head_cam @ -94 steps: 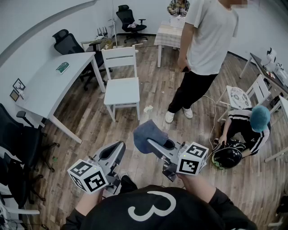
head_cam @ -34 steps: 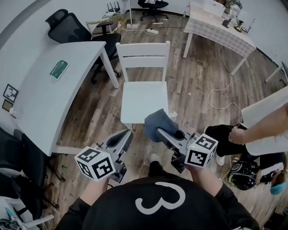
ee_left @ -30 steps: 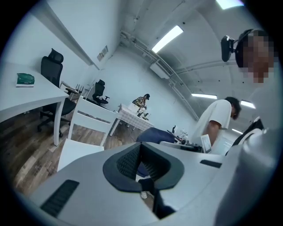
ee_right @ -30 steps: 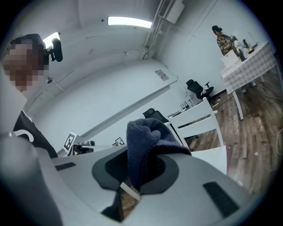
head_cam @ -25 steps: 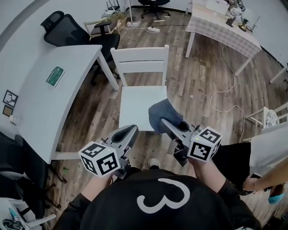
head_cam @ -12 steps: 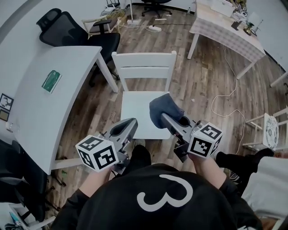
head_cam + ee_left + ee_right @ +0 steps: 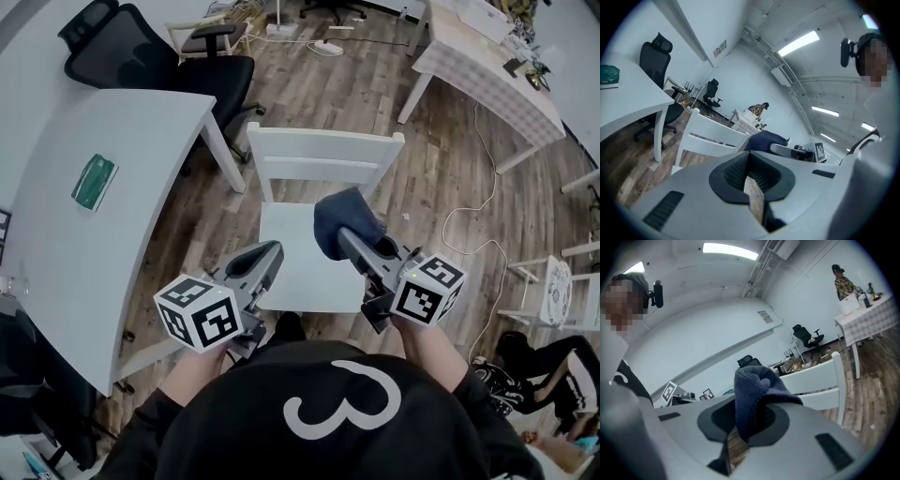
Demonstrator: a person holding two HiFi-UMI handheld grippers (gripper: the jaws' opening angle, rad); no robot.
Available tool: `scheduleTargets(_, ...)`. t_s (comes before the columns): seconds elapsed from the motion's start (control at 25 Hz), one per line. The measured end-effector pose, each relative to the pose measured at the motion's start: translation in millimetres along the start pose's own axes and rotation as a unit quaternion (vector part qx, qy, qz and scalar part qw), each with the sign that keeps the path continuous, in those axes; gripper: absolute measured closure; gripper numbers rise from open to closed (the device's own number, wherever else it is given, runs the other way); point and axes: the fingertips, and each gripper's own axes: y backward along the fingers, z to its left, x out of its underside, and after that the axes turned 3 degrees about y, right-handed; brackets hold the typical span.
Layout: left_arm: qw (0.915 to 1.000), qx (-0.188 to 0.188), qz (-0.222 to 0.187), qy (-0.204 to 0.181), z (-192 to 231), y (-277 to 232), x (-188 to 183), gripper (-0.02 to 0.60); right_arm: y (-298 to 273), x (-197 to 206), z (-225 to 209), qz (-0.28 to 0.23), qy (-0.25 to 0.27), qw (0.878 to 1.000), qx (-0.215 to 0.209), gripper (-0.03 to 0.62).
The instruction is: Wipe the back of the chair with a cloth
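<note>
A white wooden chair [image 7: 309,262] stands in front of me, its slatted back [image 7: 323,164] on the far side. My right gripper [image 7: 349,236] is shut on a dark blue cloth [image 7: 343,218], held over the seat's right part, short of the back. The same cloth [image 7: 752,390] bunches out of the jaws in the right gripper view, with the chair back [image 7: 815,380] behind it. Over the seat's near left edge my left gripper [image 7: 262,260] is shut and holds nothing. The left gripper view shows the chair back [image 7: 710,138] ahead.
A white table [image 7: 80,216] with a green item [image 7: 94,180] stands at the left, a black office chair [image 7: 159,66] behind it. A checked-cloth table [image 7: 487,66] is at the upper right. A white cable [image 7: 469,206] lies on the wooden floor. A person [image 7: 539,370] sits at the lower right.
I have walked up to the chair: it has come nearer and now lies under both grippers. The cloth stays clamped in the right gripper. The standing person has left the view.
</note>
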Motion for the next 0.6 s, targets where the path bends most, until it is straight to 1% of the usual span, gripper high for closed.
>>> scheduleTargets(0.2,0.9998,0.006,0.01,0.016,39.8,-16.2,-23.6,0.568,-46.6,-11.0,-20.6,0.009,0.003,1.0,0.014,0.543)
scheduleTargets(0.36,0.9995,0.012,0.022,0.019,61.5,-28.4,-34.9,0.568,-77.2,-18.6,-33.8,0.013,0.02,0.999,0.024,0.543)
scheduleTargets(0.6,0.9994,0.01,0.027,0.021,88.6,-36.3,-54.4,0.568,-119.0,-24.3,-46.5,0.016,0.025,0.999,0.02,0.543)
